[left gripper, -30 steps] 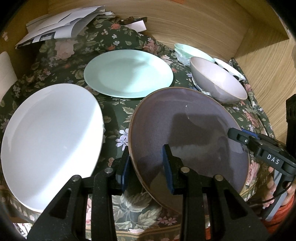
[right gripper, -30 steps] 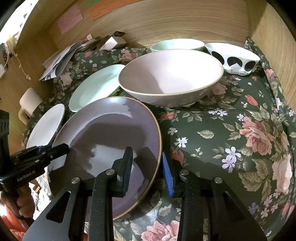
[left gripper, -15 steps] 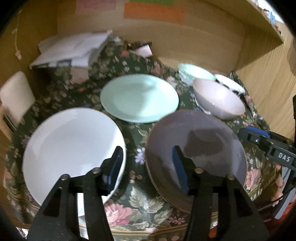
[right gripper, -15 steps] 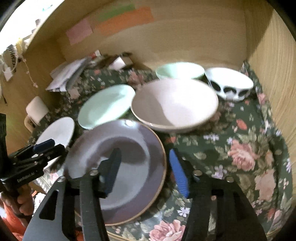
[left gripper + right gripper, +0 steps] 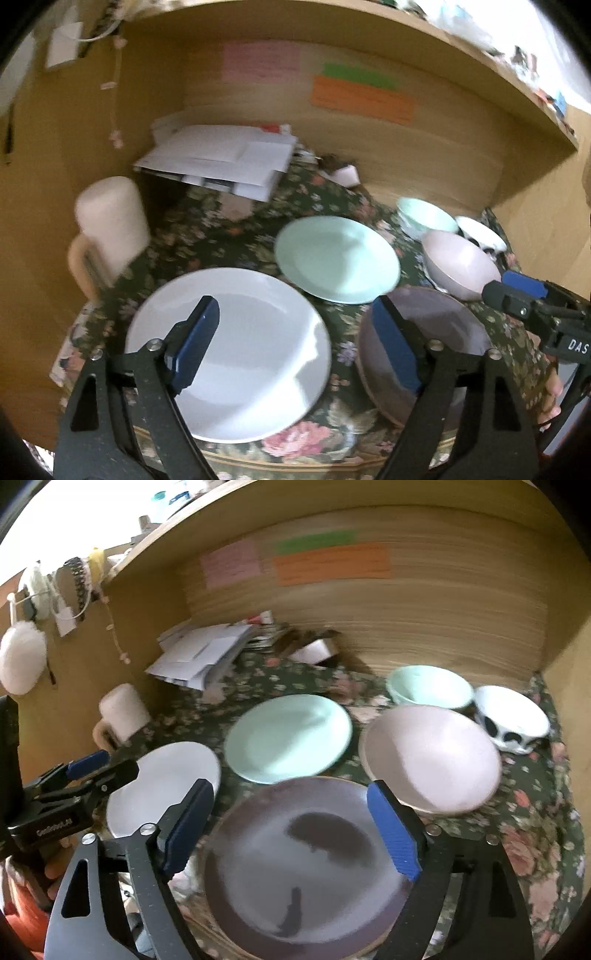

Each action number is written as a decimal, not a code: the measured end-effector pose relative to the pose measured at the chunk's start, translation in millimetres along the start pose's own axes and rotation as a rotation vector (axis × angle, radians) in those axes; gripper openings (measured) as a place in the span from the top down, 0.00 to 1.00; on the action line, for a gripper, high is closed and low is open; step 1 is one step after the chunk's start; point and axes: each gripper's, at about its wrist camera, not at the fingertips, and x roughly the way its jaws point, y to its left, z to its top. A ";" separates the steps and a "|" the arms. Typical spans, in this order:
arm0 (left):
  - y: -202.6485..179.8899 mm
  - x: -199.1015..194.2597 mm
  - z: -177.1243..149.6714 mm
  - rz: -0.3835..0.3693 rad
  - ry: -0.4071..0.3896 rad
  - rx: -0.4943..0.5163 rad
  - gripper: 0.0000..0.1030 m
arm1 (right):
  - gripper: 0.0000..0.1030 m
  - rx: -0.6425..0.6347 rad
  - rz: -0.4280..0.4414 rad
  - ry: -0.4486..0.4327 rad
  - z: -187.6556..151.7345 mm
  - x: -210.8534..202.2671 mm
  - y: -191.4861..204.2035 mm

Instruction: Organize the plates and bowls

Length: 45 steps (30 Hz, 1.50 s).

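On the floral cloth (image 5: 528,812) that covers the surface, three plates lie flat in a loose cluster: a white plate (image 5: 236,350) at the left, a mint plate (image 5: 336,258) behind and between the others, and a purple plate (image 5: 306,864) at the near edge. The mint plate's rim comes close to both neighbours; whether it overlaps the purple one cannot be told from the blur

The left gripper (image 5: 295,347) hangs over the gap between the white and purple plates, its jaws opening wide and nothing between them; one blue pad shows against the white plate, the other against the purple. The right gripper (image 5: 291,827) hangs above the purple plate, jaws also opening wide and empty, with the plate lying free below them

Right of the plates stand three bowls: a pink bowl (image 5: 432,757) just beside the purple plate, a mint bowl (image 5: 428,686) behind it, and a white bowl with black spots (image 5: 513,720) next to the wooden side wall. The pink bowl crowds the purple plate's far right rim

Along the back wall lie a pile of papers (image 5: 221,162) and a small box (image 5: 317,650). A cream mug (image 5: 107,225) stands at the left edge near the white plate. Coloured notes (image 5: 325,561) are stuck to the back panel
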 end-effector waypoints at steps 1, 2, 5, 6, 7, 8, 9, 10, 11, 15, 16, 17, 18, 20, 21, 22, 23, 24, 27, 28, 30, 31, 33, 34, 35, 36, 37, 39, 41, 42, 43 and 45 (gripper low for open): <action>5.2 -2.2 0.5 0.014 -0.008 -0.008 0.13 | 0.18 -0.005 0.007 0.003 0.9 1.6 4.1; 10.2 -3.7 0.9 0.026 -0.014 -0.016 0.11 | 0.18 -0.012 0.016 0.007 2.3 4.6 8.5; 26.6 -7.2 0.3 0.061 -0.022 -0.031 0.10 | 0.18 -0.038 0.035 0.021 4.8 12.4 21.9; 33.2 -7.1 -0.1 0.073 -0.017 -0.036 0.10 | 0.18 -0.048 0.041 0.028 5.7 16.5 27.2; 37.5 -6.3 -0.8 0.080 -0.013 -0.040 0.10 | 0.18 -0.054 0.045 0.033 6.2 18.5 30.1; 43.9 -4.8 -1.8 0.092 -0.005 -0.046 0.10 | 0.18 -0.060 0.050 0.038 6.8 21.4 34.3; 48.6 -3.4 -3.0 0.100 0.001 -0.050 0.10 | 0.18 -0.065 0.059 0.046 7.7 25.7 39.1; 55.4 -0.7 -4.8 0.113 0.011 -0.056 0.10 | 0.18 -0.068 0.066 0.050 8.2 27.6 42.6; 60.1 0.8 -6.5 0.122 0.018 -0.060 0.10 | 0.18 -0.074 0.073 0.057 8.8 31.4 46.1; 79.0 10.1 -15.4 0.136 0.065 -0.073 0.10 | 0.18 -0.101 0.091 0.094 9.9 51.8 62.7; 82.8 13.1 -17.9 0.139 0.076 -0.076 0.10 | 0.18 -0.107 0.095 0.105 9.8 56.8 65.6; 86.3 15.4 -20.2 0.142 0.085 -0.078 0.10 | 0.18 -0.115 0.098 0.119 9.2 62.3 68.9; 89.6 17.4 -22.6 0.144 0.094 -0.078 0.10 | 0.18 -0.122 0.100 0.134 8.5 67.9 72.5; 96.6 22.5 -27.7 0.149 0.114 -0.082 0.10 | 0.18 -0.136 0.102 0.157 6.7 78.2 78.1; 100.0 24.6 -29.9 0.155 0.122 -0.086 0.10 | 0.18 -0.141 0.097 0.170 5.7 83.4 80.3; 104.1 27.8 -32.1 0.156 0.135 -0.090 0.12 | 0.18 -0.146 0.096 0.181 5.6 87.5 82.2; 106.7 30.4 -33.8 0.155 0.146 -0.094 0.14 | 0.18 -0.151 0.100 0.198 4.9 93.5 84.9; 109.4 33.2 -35.7 0.157 0.157 -0.098 0.19 | 0.18 -0.151 0.102 0.211 4.6 98.4 86.7; 115.4 38.7 -40.6 0.150 0.173 -0.102 0.23 | 0.21 -0.137 0.104 0.235 3.5 110.1 90.0; 117.6 39.5 -41.9 0.146 0.176 -0.105 0.26 | 0.26 -0.132 0.105 0.246 3.0 114.7 90.8; 121.9 42.0 -44.0 0.136 0.189 -0.115 0.30 | 0.33 -0.121 0.114 0.281 2.0 124.3 91.7; 123.6 42.8 -44.2 0.128 0.195 -0.120 0.33 | 0.38 -0.118 0.119 0.301 1.3 128.9 92.1; 127.6 46.2 -45.8 0.111 0.212 -0.136 0.39 | 0.45 -0.109 0.123 0.334 -0.6 136.9 91.9; 129.2 47.6 -46.8 0.105 0.220 -0.141 0.41 | 0.48 -0.105 0.124 0.348 -1.2 140.5 91.4; 130.8 49.2 -48.0 0.097 0.228 -0.145 0.44 | 0.49 -0.099 0.126 0.360 -1.8 143.4 90.6; 131.6 50.4 -49.0 0.093 0.232 -0.147 0.47 | 0.51 -0.091 0.125 0.369 -2.1 146.1 89.3; 132.0 50.9 -50.1 0.093 0.233 -0.144 0.53 | 0.53 -0.086 0.123 0.369 -2.0 147.4 88.6; 131.1 52.4 -52.4 0.095 0.239 -0.133 0.57 | 0.56 -0.085 0.113 0.364 -1.8 149.1 87.2; 131.4 55.2 -53.8 0.076 0.254 -0.138 0.61 | 0.62 -0.086 0.107 0.369 -1.1 151.8 85.9; 132.4 56.0 -54.4 0.065 0.261 -0.140 0.63 | 0.66 -0.087 0.107 0.377 -1.4 153.6 85.5; 132.6 57.5 -54.1 0.058 0.265 -0.145 0.63 | 0.70 -0.088 0.109 0.386 -1.6 155.5 85.2; 133.1 58.6 -53.2 0.052 0.267 -0.152 0.66 | 0.73 -0.088 0.113 0.399 -2.5 158.9 85.3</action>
